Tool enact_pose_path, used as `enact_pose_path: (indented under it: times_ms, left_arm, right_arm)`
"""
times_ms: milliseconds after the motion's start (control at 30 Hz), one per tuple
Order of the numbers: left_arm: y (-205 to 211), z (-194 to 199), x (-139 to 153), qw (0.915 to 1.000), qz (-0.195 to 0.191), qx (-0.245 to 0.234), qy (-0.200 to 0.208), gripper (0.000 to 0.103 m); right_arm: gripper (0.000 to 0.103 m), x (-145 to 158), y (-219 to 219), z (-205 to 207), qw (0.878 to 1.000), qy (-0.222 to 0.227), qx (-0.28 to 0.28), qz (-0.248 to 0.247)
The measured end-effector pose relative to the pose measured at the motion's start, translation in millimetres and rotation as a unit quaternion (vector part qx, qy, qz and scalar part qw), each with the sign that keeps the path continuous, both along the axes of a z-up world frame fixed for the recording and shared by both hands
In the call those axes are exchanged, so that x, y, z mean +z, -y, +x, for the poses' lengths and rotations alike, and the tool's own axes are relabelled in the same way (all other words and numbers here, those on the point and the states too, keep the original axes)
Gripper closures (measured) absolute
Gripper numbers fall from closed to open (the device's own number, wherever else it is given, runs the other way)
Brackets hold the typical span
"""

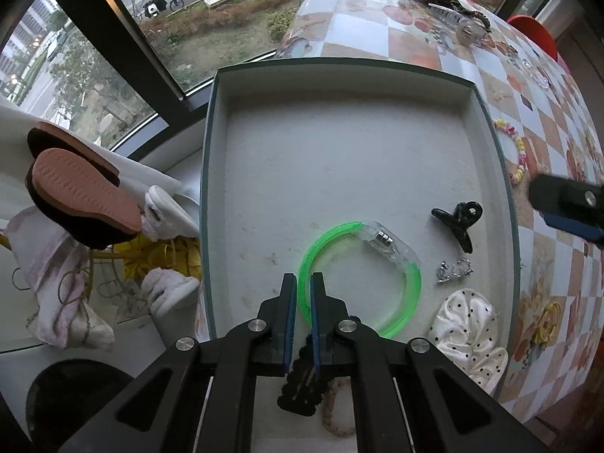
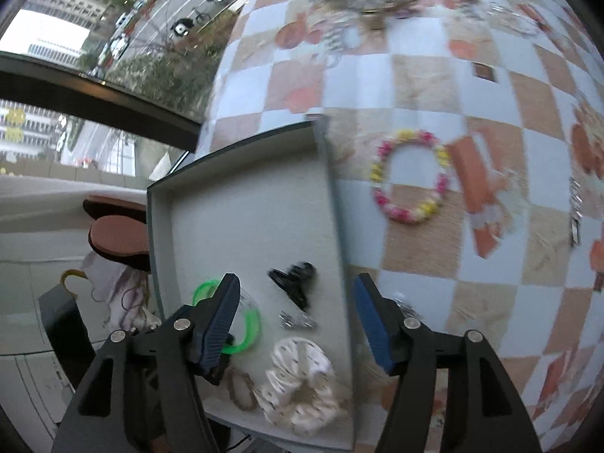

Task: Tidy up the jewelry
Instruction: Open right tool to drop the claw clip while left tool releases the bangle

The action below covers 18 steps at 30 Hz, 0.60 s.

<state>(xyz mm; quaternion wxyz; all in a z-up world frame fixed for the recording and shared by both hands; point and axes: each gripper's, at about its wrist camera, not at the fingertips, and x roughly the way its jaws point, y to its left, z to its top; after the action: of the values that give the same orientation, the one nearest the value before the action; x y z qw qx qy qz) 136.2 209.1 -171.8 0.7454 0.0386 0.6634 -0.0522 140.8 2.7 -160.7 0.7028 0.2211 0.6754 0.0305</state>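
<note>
Grey tray (image 1: 487, 143) holding green bangle (image 1: 409, 290), black claw clip (image 1: 456, 222) and dotted scrunchie (image 1: 468, 332); left gripper (image 1: 303, 283) closed empty above bangle; right gripper (image 2: 296, 294) spread wide, empty, over tray edge.

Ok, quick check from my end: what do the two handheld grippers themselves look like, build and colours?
Both match. The left gripper has matte black plastic fingers on angular black linkage arms with cut-out slots, joined by round silver pivot bolts, and blue ribbed pads lining the inner faces. The right gripper has the same black frame, silver bolts and blue pads. No cables, markings or sleeves show.
</note>
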Motion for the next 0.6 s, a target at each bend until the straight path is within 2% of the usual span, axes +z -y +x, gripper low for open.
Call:
enact_pose_path:
  times_ms: [400, 600]
  left_arm:
    - [4.2, -0.2, 3.3, 0.9997, 0.019, -0.012, -0.006, 0.092]
    - [8.1, 1.2, 8.9, 0.9995, 0.028, -0.017, 0.000, 0.092]
  right_arm:
    - [0.036, 2.0, 89.7, -86.7, 0.994, -0.046, -0.087, -0.036]
    - [0.036, 1.4, 118.8, -117.4, 0.990, -0.055, -0.119, -0.051]
